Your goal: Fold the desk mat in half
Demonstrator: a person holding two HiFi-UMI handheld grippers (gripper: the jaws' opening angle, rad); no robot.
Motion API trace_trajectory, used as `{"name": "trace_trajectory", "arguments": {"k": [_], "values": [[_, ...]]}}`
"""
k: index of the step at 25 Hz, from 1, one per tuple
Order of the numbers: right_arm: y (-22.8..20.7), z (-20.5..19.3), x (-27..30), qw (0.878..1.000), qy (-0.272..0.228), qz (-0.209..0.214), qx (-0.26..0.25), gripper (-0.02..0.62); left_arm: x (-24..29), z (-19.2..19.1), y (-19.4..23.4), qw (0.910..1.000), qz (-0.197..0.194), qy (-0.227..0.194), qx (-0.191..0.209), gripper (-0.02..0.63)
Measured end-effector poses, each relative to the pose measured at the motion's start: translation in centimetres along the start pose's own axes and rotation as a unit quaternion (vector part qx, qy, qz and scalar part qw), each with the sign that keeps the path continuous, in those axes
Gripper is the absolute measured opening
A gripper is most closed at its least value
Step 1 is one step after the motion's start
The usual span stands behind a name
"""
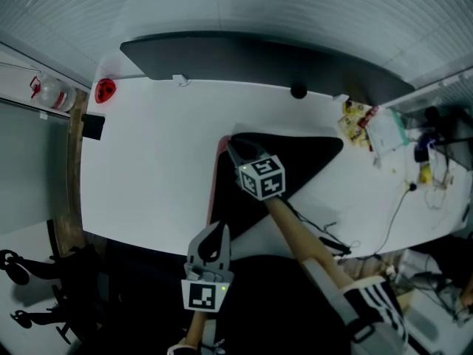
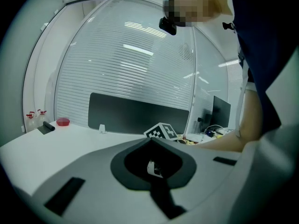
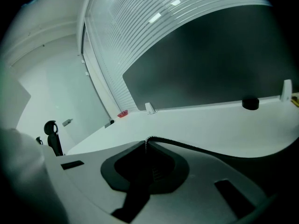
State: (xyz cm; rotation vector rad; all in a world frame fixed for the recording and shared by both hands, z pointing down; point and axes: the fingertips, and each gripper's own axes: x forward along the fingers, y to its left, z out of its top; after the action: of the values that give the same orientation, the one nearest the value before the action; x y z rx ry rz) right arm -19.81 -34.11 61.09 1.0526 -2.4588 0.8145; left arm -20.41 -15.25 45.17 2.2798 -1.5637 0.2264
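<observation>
The black desk mat [image 1: 295, 161] lies on the white desk [image 1: 155, 161], folded over into a wedge, with its pink underside [image 1: 216, 174] showing along the left edge. My right gripper [image 1: 233, 151] is shut on the mat's stitched edge [image 3: 187, 146] near the wedge's far left corner. In the right gripper view that edge runs off to the right from the closed tips of the right gripper [image 3: 146, 141]. My left gripper [image 1: 220, 229] hangs at the desk's front edge, just by the mat's near tip. Its jaws meet at the tips in the left gripper view, where the left gripper [image 2: 152, 140] shows no mat in it.
A dark partition [image 1: 259, 61] runs along the desk's back edge. A red dish [image 1: 105, 90] sits at the back left and a small black puck [image 1: 298, 91] at the back. Packets, papers and cables [image 1: 369, 124] crowd the right end. A chair [image 1: 44, 287] stands at the lower left.
</observation>
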Motion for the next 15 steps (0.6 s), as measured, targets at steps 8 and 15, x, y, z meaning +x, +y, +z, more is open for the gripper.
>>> {"name": "trace_trajectory", "arguments": {"k": [8, 15], "values": [[0.43, -0.17, 0.99, 0.999, 0.014, -0.015, -0.034, 0.017, 0.32, -0.36, 0.35, 1.0, 0.002, 0.0, -0.007, 0.003], [0.54, -0.19, 1.06, 0.999, 0.019, -0.008, -0.024, 0.018, 0.09, -0.21, -0.02, 0.9999, -0.002, -0.006, -0.016, 0.003]]}}
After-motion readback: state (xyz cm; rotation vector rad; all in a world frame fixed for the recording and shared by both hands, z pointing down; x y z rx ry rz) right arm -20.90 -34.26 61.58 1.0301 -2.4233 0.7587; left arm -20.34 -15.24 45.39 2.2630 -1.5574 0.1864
